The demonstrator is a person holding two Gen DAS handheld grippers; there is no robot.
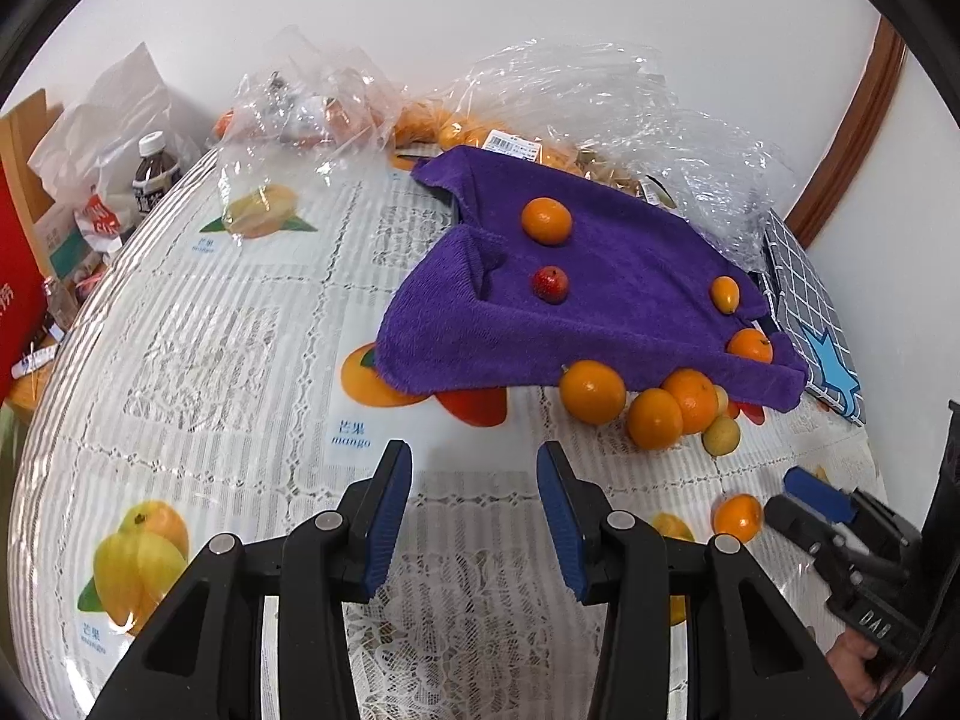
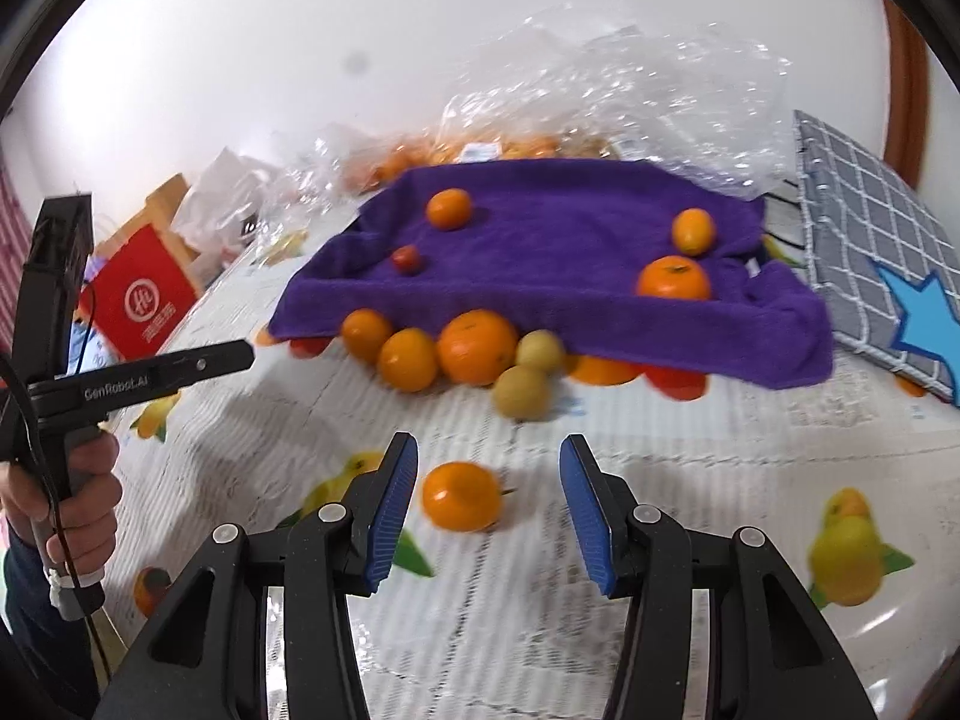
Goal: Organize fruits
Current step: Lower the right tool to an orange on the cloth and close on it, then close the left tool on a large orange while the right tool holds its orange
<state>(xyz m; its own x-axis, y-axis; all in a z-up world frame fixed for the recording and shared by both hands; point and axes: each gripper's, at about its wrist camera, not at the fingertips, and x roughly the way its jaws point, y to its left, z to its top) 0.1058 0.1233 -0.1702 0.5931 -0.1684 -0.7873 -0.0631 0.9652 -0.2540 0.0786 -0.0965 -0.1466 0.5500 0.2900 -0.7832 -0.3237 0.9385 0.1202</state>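
From the left wrist, the left claw [image 1: 474,516] gaped wide over bare desk [image 1: 240,360], holding nothing; the purple towel [image 1: 600,312] lay ahead. From the right wrist, the right claw [image 2: 489,510] stood equally wide and empty, a loose orange [image 2: 461,496] sitting between its fingers; only here appeared the red box [image 2: 144,300] far left.

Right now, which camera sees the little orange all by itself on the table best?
The right wrist view: the lone orange sits close, between the open right gripper's fingers. The left wrist view shows it small, near the edge.
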